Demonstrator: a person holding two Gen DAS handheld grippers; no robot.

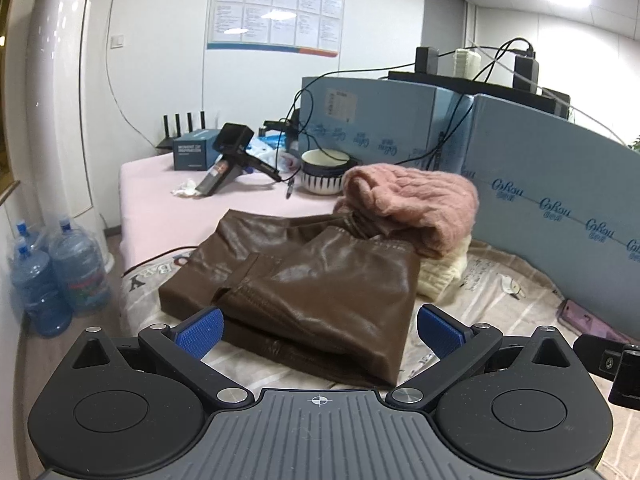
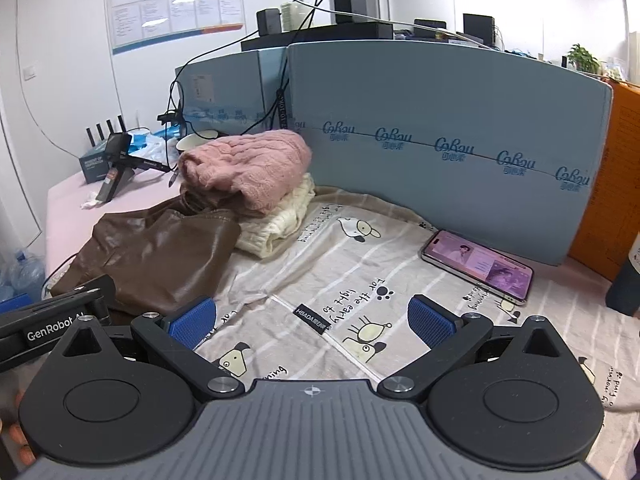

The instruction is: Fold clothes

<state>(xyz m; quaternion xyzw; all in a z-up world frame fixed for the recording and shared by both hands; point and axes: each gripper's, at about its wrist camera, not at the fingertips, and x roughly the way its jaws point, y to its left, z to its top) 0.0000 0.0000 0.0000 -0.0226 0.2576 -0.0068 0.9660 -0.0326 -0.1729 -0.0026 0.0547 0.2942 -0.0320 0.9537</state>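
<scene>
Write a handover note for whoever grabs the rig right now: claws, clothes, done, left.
Left claw: open, empty, facing the near edge of the brown leather garment.
Right claw: open, empty, over the printed cloth.
Clothes: the brown garment lies folded on the cloth; the pink sweater sits folded on the cream sweater behind it.
Done: all three look folded.
Left: possibly stack the brown one. A phone lies to the right.

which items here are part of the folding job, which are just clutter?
Job:
- brown leather garment, folded, in front of the left gripper
- pink knit sweater stacked on the cream knit sweater
- right gripper, open over the printed sheet

Clutter:
- smartphone, screen lit
- striped bowl
- router
- water bottles
</scene>
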